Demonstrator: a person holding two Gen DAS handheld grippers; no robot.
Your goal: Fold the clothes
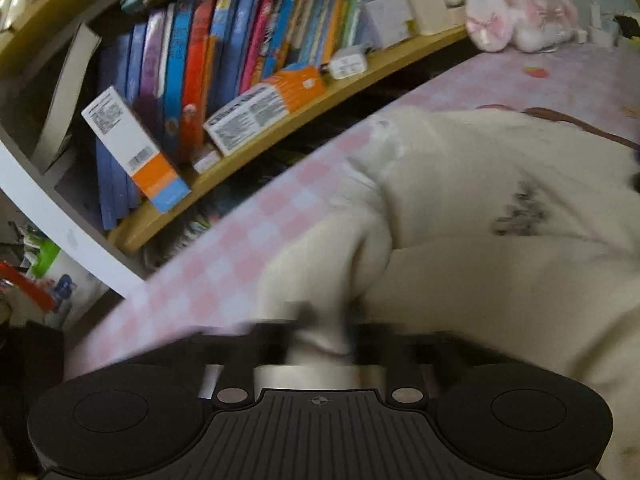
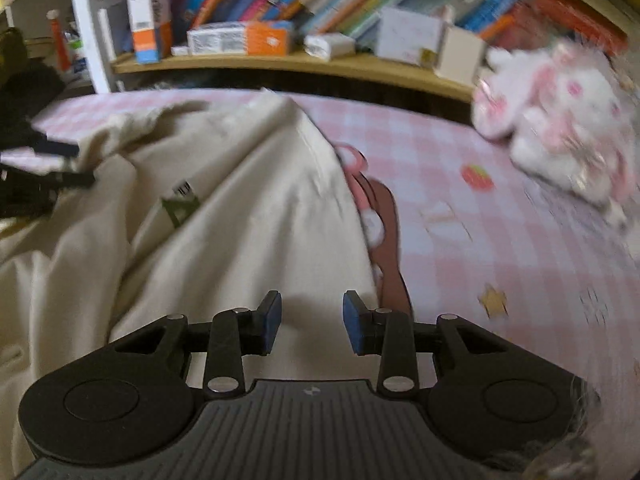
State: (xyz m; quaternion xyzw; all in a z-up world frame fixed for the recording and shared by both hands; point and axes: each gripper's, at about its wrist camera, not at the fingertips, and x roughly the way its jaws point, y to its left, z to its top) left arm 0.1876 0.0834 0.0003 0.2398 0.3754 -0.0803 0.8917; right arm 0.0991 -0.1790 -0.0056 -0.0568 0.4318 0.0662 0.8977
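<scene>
Left tongs (image 1: 320,332) clenched on cream garment (image 1: 480,200) bunched on pink checked bed (image 2: 460,168); right tongs (image 2: 311,322) released above it. Risk: single-sided pull dragging fabric, skewing fold.

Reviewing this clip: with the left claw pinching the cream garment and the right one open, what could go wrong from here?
1. The left claw grips only a small bunched bit of the garment; a pull may slip it free or crease the fold.
2. The right claw is open over the cloth, holding nothing, so the far side may drag unevenly across the checked sheet.
3. The plush toy lies close by on the sheet; a wide swing of fabric could knock it.
</scene>
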